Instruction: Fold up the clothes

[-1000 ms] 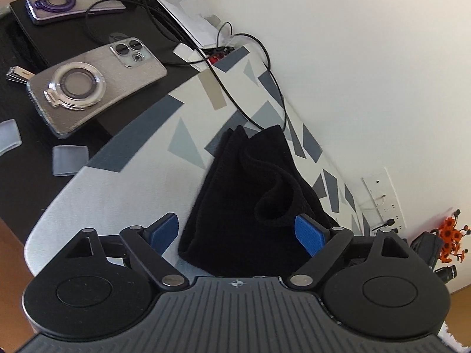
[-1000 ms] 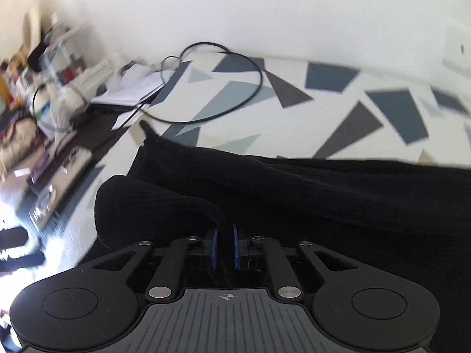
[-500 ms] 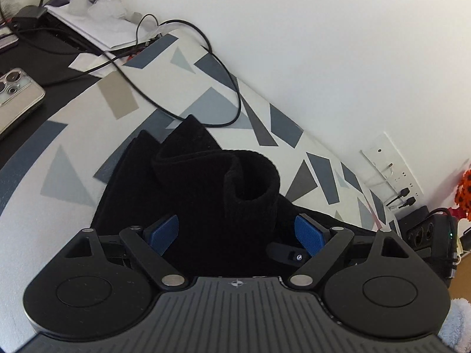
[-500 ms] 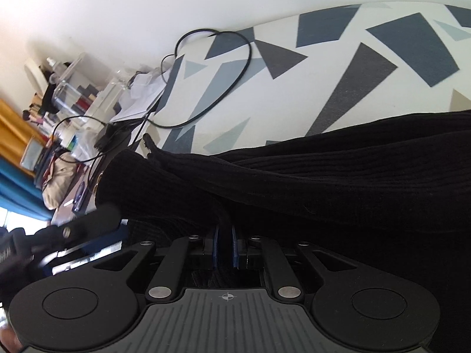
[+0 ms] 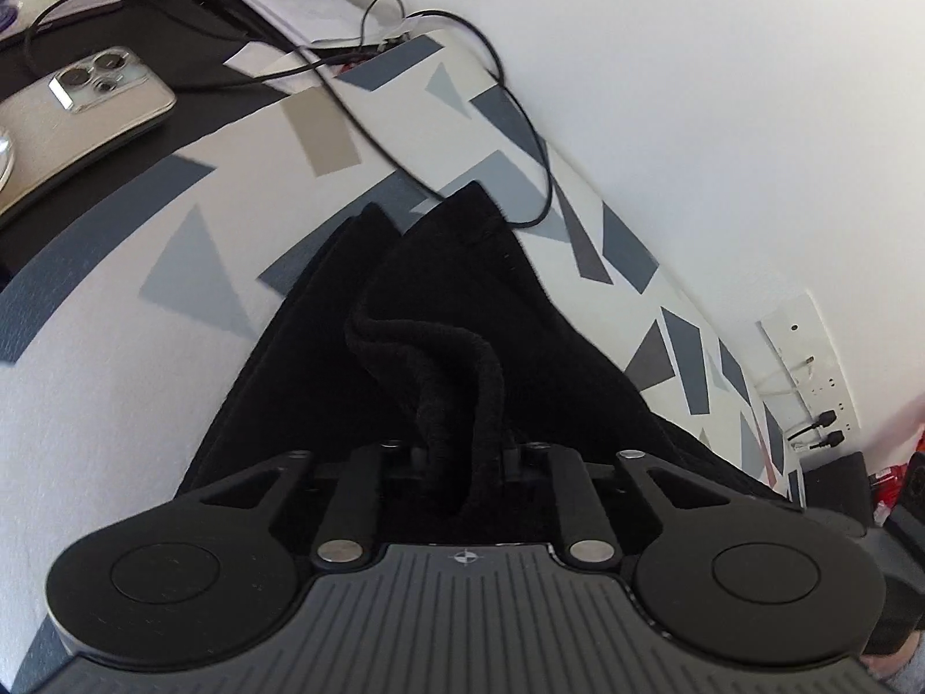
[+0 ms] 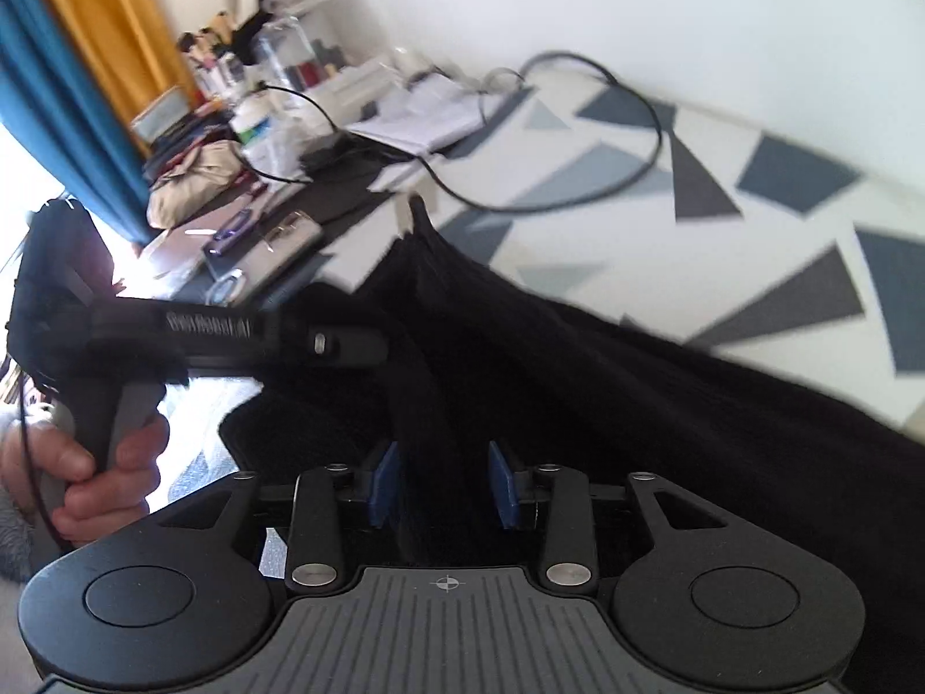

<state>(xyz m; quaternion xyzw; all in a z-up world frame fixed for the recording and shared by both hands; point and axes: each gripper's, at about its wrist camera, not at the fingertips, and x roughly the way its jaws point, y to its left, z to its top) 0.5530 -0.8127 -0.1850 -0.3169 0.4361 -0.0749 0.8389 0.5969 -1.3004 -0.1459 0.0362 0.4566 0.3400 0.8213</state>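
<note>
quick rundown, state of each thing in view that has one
black garment: partly folded on the patterned mat, one fold lifted
left gripper: closing on the garment's rolled edge
right gripper: opening, cloth between its blue pads, not pinched
phone: face down
black cable: loose across the mat

Black garment [image 5: 439, 312], grey-triangled white board [image 5: 144, 381]

Wrist views, close, sharing black garment [image 5: 439, 312]

A black knitted garment [image 5: 439, 312] is being spread over the patterned surface [image 5: 115, 381], one thick rolled edge being pinched between the left fingers.
</note>
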